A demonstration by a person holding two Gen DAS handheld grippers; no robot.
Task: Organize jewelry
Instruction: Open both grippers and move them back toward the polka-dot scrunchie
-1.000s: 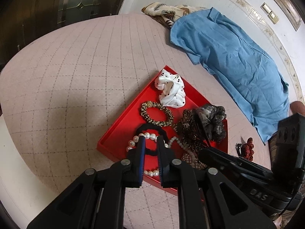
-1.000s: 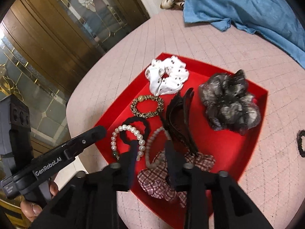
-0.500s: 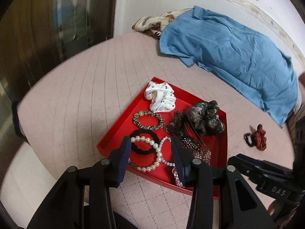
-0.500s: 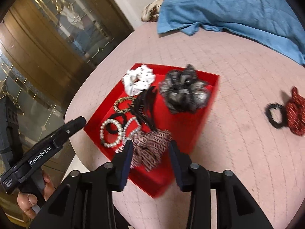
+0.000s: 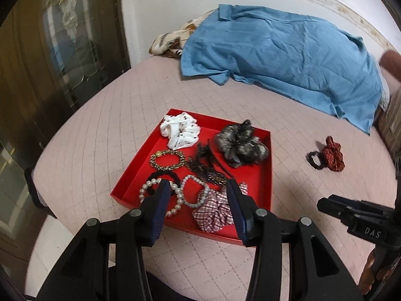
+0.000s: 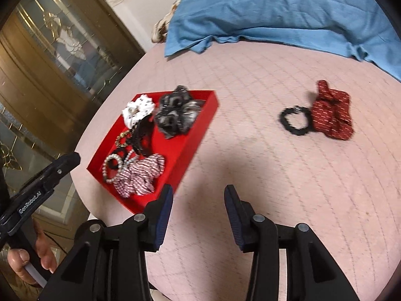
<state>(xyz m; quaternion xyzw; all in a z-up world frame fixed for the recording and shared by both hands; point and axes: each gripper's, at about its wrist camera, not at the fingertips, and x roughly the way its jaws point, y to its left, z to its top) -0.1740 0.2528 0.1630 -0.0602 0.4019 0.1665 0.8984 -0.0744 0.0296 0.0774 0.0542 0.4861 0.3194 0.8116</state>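
A red tray (image 5: 260, 175) sits on the pink quilted bed. It holds a white dotted scrunchie (image 5: 180, 131), a grey scrunchie (image 5: 240, 145), a gold bracelet (image 5: 166, 160), a black claw clip (image 5: 205, 158), a black hair tie (image 5: 163, 175), pearl bracelets (image 5: 193, 195) and a checked scrunchie (image 5: 215, 210). My left gripper (image 5: 198, 185) hovers open above the tray's near edge, holding nothing. My right gripper (image 6: 199, 190) is open over bare quilt, right of the tray (image 6: 180, 148). A black hair tie (image 6: 295, 120) tied to a red bow (image 6: 330, 110) lies on the quilt, far right.
A blue shirt (image 5: 275, 57) is spread across the far side of the bed over a patterned cloth (image 5: 170, 40). A dark wood and glass door (image 6: 62, 50) stands to the left. The bed's rounded edge runs close behind the tray's left side.
Both grippers opened wider and drew back from the tray. The left one rose off the black hair tie and pearls. The right one swung right from the checked scrunchie to open quilt.
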